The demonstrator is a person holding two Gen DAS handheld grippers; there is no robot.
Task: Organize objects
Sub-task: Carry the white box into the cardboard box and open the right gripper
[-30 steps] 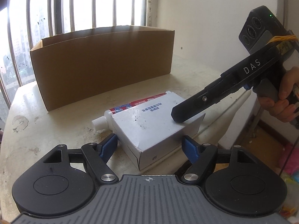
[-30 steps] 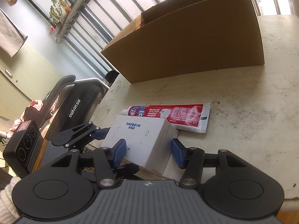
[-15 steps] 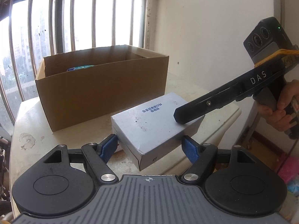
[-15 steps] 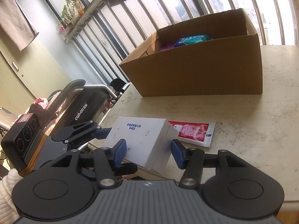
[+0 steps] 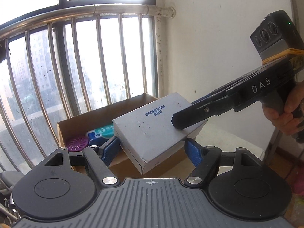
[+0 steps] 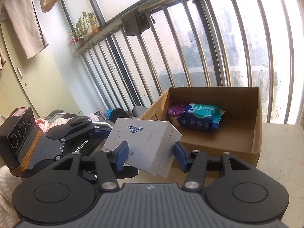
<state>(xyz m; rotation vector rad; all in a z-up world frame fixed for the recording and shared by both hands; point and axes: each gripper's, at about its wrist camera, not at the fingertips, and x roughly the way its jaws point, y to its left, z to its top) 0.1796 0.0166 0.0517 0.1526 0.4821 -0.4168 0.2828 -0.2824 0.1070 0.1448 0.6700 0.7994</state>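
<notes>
Both tools clamped on the same white carton, holding it up in the air, tilted, off the counter. Left tool gripping it across the near end, blue pads pressed on both sides; right tool doing the same from the other end, reaching in from 3 o'clock in the left wrist view. Open cardboard box sitting just past the carton, toward 12 o'clock, with a purple round air freshener and a blue-green wipes pack already inside. Window bars right behind. Hand visible on the right tool's grip.
</notes>
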